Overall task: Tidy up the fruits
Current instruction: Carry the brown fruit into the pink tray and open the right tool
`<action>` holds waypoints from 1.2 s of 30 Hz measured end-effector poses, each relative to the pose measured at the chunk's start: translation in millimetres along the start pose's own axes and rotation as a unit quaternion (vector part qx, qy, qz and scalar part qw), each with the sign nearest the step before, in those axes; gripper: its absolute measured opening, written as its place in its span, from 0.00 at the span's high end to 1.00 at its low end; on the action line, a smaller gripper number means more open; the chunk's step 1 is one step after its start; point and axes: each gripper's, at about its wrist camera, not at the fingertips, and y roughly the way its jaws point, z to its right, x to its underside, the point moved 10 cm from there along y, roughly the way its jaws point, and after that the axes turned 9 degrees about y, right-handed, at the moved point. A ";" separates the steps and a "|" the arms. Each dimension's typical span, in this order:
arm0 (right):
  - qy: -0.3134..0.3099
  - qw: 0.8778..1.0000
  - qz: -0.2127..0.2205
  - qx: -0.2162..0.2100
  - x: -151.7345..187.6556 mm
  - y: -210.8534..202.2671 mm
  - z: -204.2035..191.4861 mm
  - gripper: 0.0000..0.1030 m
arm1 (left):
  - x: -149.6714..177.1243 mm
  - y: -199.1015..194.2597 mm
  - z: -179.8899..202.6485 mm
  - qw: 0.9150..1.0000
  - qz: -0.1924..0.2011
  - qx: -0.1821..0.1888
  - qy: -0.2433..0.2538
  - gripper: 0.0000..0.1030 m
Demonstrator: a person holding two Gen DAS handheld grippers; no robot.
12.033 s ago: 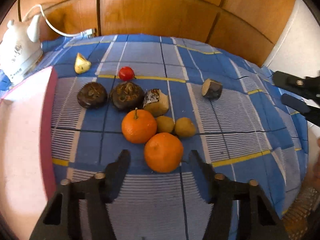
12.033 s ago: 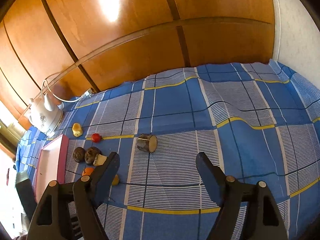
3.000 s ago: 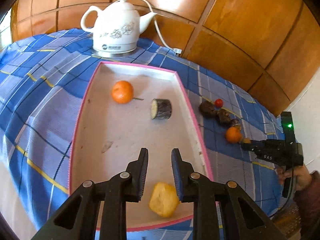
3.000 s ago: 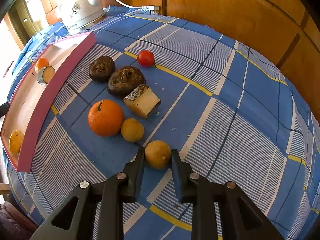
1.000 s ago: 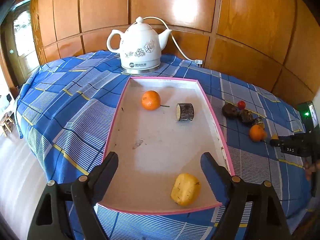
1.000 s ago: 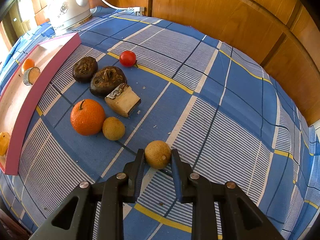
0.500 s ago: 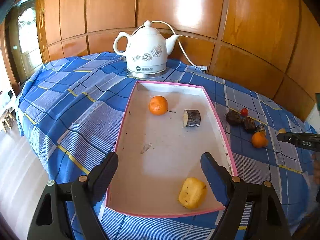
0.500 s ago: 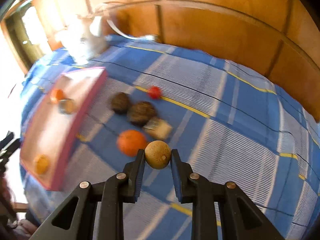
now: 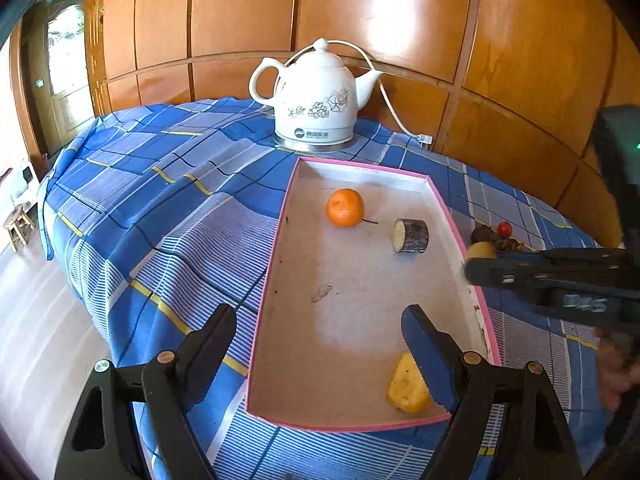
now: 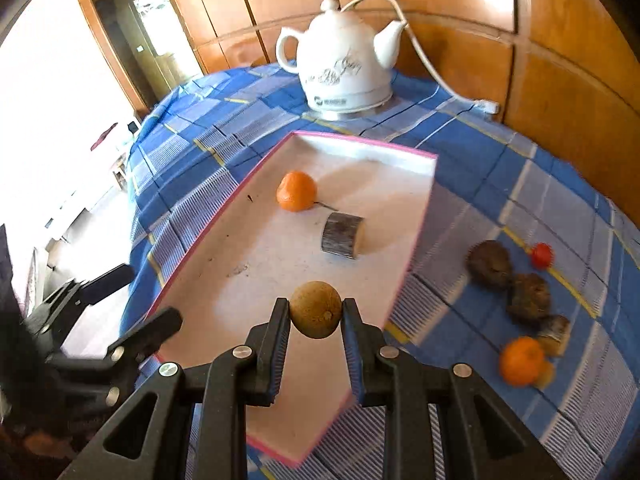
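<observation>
Holding a small round brown fruit (image 10: 316,315) between its pads, the right tool (image 10: 316,326) hangs low in the frame, over the pink-rimmed white tray (image 10: 421,218). Tray floor lies right below. The left tool (image 9: 318,350) is wide and empty.

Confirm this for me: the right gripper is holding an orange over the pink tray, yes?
Not quite. The right gripper is holding a small round brown fruit, not an orange, over the pink tray. The right wrist view shows it.
</observation>
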 end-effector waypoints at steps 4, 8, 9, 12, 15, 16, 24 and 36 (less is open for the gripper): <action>0.022 1.000 -0.011 0.011 6.2 15.4 6.8 0.73 | 1.8 0.2 -2.2 1.000 -0.001 -0.002 0.001 0.17; 0.026 1.000 -0.004 0.010 9.4 7.8 10.9 0.66 | 1.9 0.7 -1.7 1.000 -0.001 -0.003 0.002 0.17; 0.024 1.000 0.002 0.010 9.2 2.0 11.6 0.66 | 1.8 0.6 -0.7 1.000 0.000 -0.002 0.002 0.17; 0.021 1.000 0.013 0.008 11.6 -15.7 15.2 0.66 | -0.2 -1.4 2.0 1.000 0.004 -0.001 0.006 0.18; 0.022 0.999 0.021 0.014 14.4 -28.5 23.7 0.66 | -2.3 -5.0 5.2 1.000 0.011 -0.001 0.009 0.17; 0.023 0.999 0.023 0.016 16.5 -33.0 27.6 0.66 | -3.0 -5.9 6.6 1.000 0.012 0.000 0.011 0.17; 0.040 0.998 0.035 0.044 31.1 -58.4 62.2 0.66 | -4.6 -9.9 17.8 1.000 0.016 0.000 0.026 0.17; 0.048 0.994 0.046 0.091 36.3 -88.7 113.0 0.66 | -4.8 -13.0 35.7 0.998 0.018 0.003 0.055 0.17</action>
